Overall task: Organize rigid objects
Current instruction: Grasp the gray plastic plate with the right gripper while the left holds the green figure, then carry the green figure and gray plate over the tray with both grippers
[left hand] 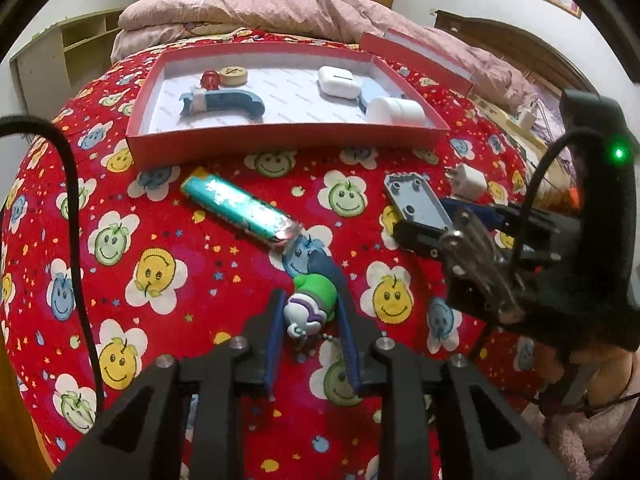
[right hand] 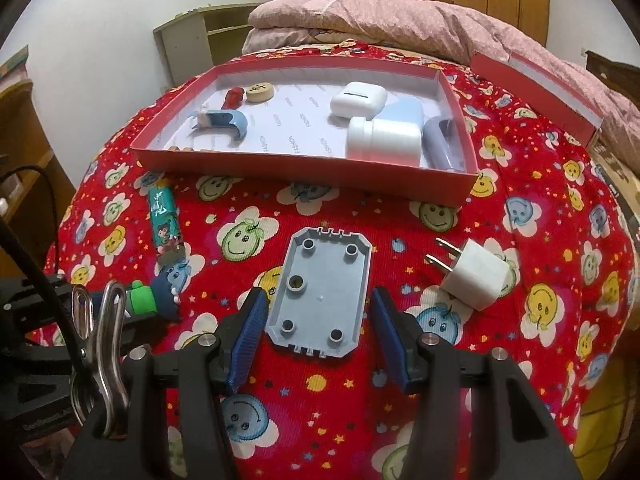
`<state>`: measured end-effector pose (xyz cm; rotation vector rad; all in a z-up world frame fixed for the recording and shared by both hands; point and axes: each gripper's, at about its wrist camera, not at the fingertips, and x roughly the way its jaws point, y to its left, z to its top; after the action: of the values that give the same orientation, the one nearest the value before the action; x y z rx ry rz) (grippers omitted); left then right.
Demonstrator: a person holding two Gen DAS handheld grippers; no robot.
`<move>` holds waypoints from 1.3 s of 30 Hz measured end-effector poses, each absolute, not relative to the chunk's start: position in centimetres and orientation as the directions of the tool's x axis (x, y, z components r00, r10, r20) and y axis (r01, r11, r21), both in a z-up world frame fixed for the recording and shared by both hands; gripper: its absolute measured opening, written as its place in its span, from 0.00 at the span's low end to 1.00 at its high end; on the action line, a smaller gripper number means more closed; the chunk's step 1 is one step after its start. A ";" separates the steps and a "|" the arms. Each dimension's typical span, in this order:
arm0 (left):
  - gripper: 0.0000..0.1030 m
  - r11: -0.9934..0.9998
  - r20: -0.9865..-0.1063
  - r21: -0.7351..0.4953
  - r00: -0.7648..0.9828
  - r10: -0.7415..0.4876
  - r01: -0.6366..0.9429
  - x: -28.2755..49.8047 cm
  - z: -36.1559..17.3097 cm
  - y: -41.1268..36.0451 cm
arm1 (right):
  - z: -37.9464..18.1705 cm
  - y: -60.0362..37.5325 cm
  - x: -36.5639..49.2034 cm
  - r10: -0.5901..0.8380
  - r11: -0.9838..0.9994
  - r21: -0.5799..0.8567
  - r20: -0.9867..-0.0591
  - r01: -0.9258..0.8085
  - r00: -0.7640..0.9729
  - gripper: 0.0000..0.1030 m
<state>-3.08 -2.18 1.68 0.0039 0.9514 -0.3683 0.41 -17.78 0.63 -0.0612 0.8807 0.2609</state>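
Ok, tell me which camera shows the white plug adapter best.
The right wrist view: the white plug adapter lies whole and close on the bedspread, both prongs visible. In the left wrist view it is small and far off, behind the grey plastic plate.

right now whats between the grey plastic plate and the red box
Nothing but bare patterned bedcover: in the right wrist view, the stretch from the grey plate up to the red box's near wall holds no object.

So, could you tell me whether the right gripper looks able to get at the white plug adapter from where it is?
Probably yes. The plug adapter lies in the open on the quilt, just right of the right gripper, nothing over it. But the grey plastic plate lies between its jaws.
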 end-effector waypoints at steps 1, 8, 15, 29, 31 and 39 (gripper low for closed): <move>0.25 0.938 -0.795 -0.158 0.524 -0.306 0.309 -3.1 1.7 -2.2 | 0.6 -17.7 0.4 0.195 0.967 0.047 -0.769 -0.250 0.609 0.53; 0.25 0.936 -0.785 -0.178 0.529 -0.322 0.305 -3.2 1.9 -1.7 | 0.6 -18.1 0.1 0.183 0.972 0.043 -0.757 -0.232 0.628 0.44; 0.25 0.936 -0.763 -0.190 0.555 -0.332 0.297 -3.5 3.2 -0.9 | 1.1 -19.0 -0.8 0.229 0.967 0.102 -0.749 -0.233 0.621 0.44; 0.25 0.947 -0.727 -0.214 0.609 -0.318 0.239 -3.1 5.4 1.4 | 3.2 -18.9 -2.5 0.297 0.949 0.147 -0.711 -0.278 0.637 0.44; 0.25 0.949 -0.723 -0.217 0.615 -0.314 0.229 -3.1 5.7 1.8 | 3.4 -18.9 -2.6 0.301 0.947 0.148 -0.709 -0.284 0.637 0.44; 0.25 0.954 -0.701 -0.213 0.647 -0.301 0.213 -2.9 7.1 2.8 | 4.1 -19.0 -2.7 0.312 0.944 0.150 -0.698 -0.295 0.645 0.44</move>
<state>-2.90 2.80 7.06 -0.1153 0.8168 -0.2928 -2.65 -18.99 4.13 0.0233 0.7988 0.3453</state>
